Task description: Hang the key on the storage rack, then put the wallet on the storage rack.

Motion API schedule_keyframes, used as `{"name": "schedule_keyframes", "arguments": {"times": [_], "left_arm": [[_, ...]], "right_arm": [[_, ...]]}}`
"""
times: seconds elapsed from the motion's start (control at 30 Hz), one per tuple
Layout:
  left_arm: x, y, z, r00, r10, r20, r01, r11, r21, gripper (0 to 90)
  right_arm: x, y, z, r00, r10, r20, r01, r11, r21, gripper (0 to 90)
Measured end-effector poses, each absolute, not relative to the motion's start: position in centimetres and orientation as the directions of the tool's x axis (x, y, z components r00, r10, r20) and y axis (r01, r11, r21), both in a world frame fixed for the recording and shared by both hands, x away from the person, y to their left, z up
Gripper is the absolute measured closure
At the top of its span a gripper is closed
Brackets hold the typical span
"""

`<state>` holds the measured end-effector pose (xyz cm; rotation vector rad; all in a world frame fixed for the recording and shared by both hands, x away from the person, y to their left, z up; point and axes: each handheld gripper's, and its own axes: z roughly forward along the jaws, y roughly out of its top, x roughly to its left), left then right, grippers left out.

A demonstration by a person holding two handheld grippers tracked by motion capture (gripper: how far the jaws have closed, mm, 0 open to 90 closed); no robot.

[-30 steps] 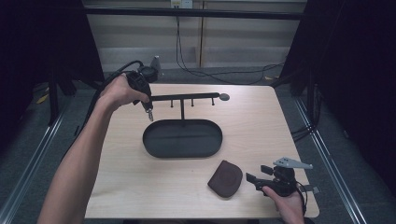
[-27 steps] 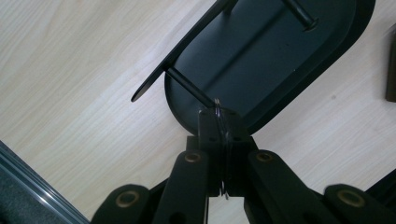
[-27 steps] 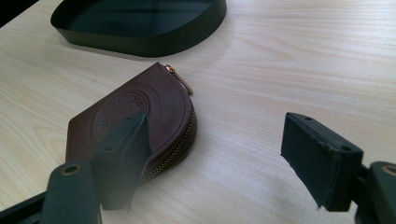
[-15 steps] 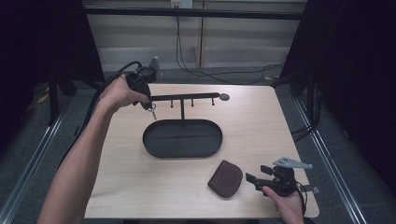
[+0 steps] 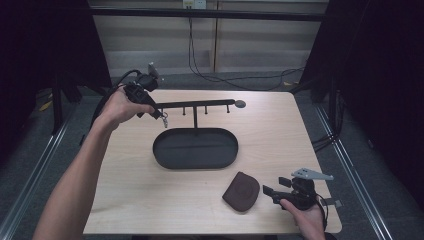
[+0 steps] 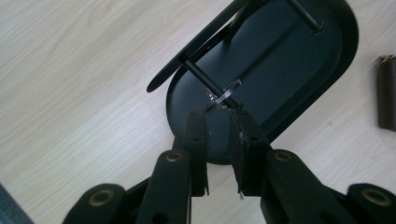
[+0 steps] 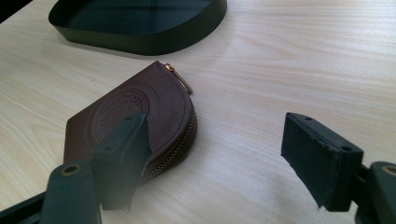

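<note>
The small clear ring [image 6: 223, 94] now hangs on the end peg of the black metal rack [image 5: 200, 105] over its oval tray [image 5: 195, 148]. Your left gripper [image 6: 218, 122] has just been opening, jaws slightly parted off the ring: back away cleanly. Your right gripper [image 7: 219, 154] waits spread beside the brown leather pouch [image 7: 135, 112].

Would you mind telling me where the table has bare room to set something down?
Free: the wide right side of the table, between the tray and the right edge, and the near-left corner. Crowded: the far left, where the left gripper meets the rack, and near right, by the pouch and right gripper.
</note>
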<state>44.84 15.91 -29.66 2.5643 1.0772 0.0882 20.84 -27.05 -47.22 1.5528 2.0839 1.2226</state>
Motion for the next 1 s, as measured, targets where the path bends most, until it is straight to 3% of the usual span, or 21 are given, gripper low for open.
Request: {"name": "schedule_keyframes", "arguments": {"times": [0.03, 0.67, 1.0], "left_arm": [[44.5, 16.4, -29.7, 0.697, 0.711, -0.092, 0.686, -0.625, 0.371, 72.2], [40.7, 18.3, -31.0, 0.691, 0.718, -0.081, 0.641, -0.556, 0.530, 63.3], [38.8, 19.8, -32.2, 0.666, 0.733, -0.137, 0.635, -0.460, 0.620, 46.4]], "right_arm": [[20.8, -27.0, -47.2, -0.390, 0.884, 0.257, 0.657, 0.071, 0.750, 23.7], [20.8, -27.0, -47.2, -0.389, 0.886, 0.253, 0.656, 0.074, 0.751, 23.7], [20.9, -27.1, -47.3, -0.379, 0.888, 0.260, 0.660, 0.062, 0.749, 23.6]]}}
